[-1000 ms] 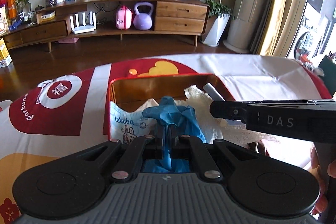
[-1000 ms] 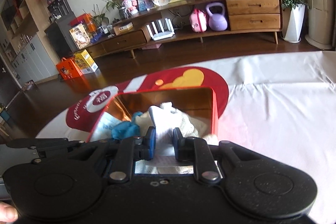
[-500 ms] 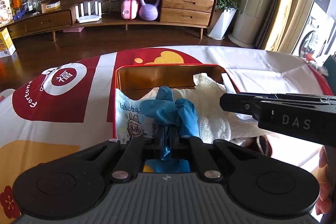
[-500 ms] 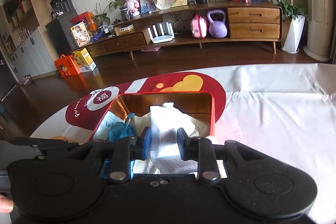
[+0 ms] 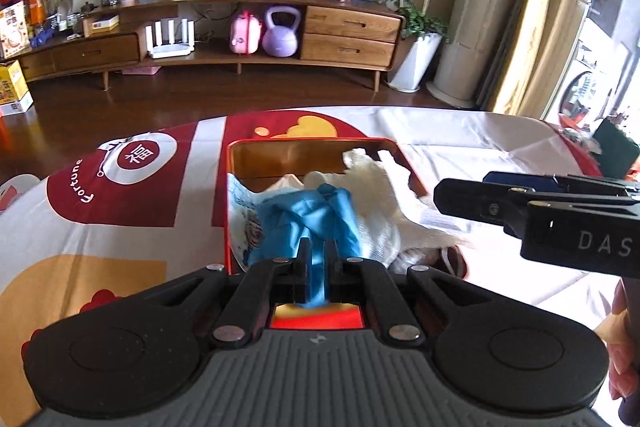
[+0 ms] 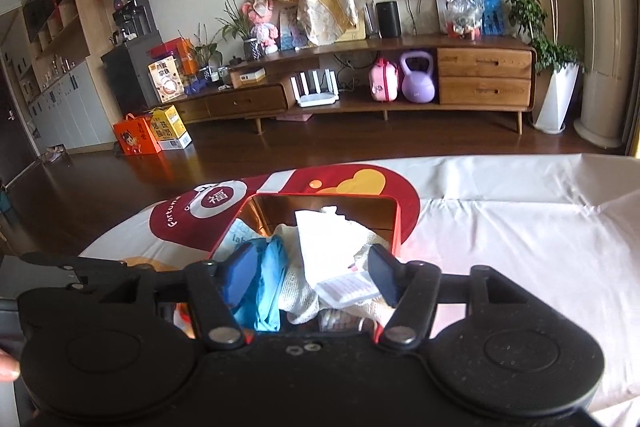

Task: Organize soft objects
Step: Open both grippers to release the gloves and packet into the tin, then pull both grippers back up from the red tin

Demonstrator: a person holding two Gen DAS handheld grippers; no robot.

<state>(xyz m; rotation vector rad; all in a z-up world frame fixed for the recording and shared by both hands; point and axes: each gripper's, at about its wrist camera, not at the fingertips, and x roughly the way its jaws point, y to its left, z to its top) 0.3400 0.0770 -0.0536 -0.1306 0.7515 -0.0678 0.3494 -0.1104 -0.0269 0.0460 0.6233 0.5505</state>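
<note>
Glove [image 5: 320,215], blue and crumpled, sits mid-frame in my left view, long axis running up from my left gripper [image 5: 316,263], which pinches its near end over the red box [image 5: 308,143]. My right gripper [image 6: 312,273] is spread wide around the tissue [image 6: 320,243] lying in that box.

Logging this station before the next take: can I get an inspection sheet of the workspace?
Surface: tablecloth, white with red and yellow print, creased.
Job's things: red tin holds blue glove, white cloth, tissue, printed packet.
Clutter: nothing seen.
Grippers: left gripper shut on blue glove; right gripper open above the tin.
Cables: cords behind the sideboard.
Surroundings: kettlebell, potted plant, curtain.
</note>
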